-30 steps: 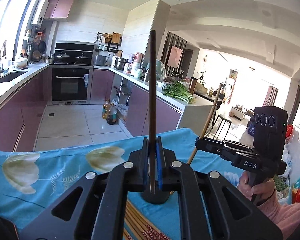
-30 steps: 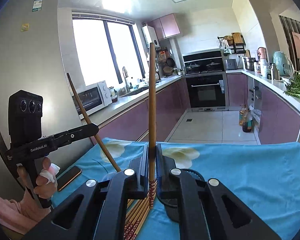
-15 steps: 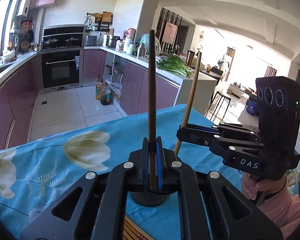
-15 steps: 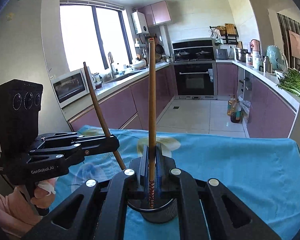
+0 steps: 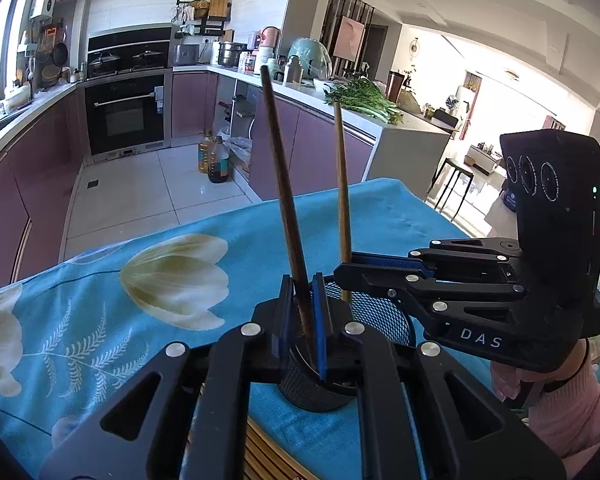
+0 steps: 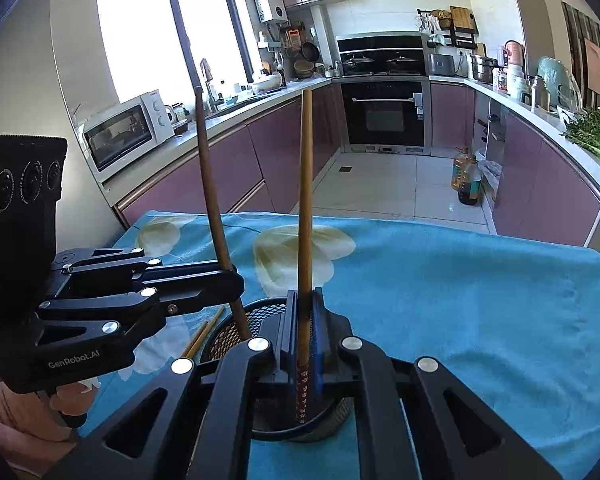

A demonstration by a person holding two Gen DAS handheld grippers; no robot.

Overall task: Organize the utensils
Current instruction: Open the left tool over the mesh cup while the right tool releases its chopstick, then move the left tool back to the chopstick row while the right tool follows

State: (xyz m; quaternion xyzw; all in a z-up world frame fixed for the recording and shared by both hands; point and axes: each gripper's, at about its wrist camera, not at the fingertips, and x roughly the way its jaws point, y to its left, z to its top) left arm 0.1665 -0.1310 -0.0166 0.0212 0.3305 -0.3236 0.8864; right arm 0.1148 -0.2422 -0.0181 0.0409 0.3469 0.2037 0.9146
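Observation:
A black mesh holder (image 5: 380, 312) (image 6: 260, 314) stands on the blue flowered tablecloth (image 5: 100, 300). My left gripper (image 5: 302, 280) (image 6: 232, 280) is just above its rim, and its jaws are opening. A dark chopstick (image 5: 284, 168) (image 6: 210, 176) leans loosely between them, its lower end inside the holder. My right gripper (image 6: 305, 294) (image 5: 340, 272) is shut on a lighter chopstick (image 6: 305, 184) (image 5: 342, 184). That one stands upright, and its patterned end reaches down into the holder.
Several more chopsticks (image 6: 202, 334) (image 5: 268, 452) lie on the cloth beside the holder, on my side. A hand in a pink sleeve (image 5: 572, 400) holds each gripper. Beyond the table's far edge are the kitchen floor and purple cabinets (image 6: 540, 184).
Both grippers came down over the mesh holder, which now sits right under the jaws. The chopsticks' lower ends went into it. The dark chopstick tipped from upright to leaning left.

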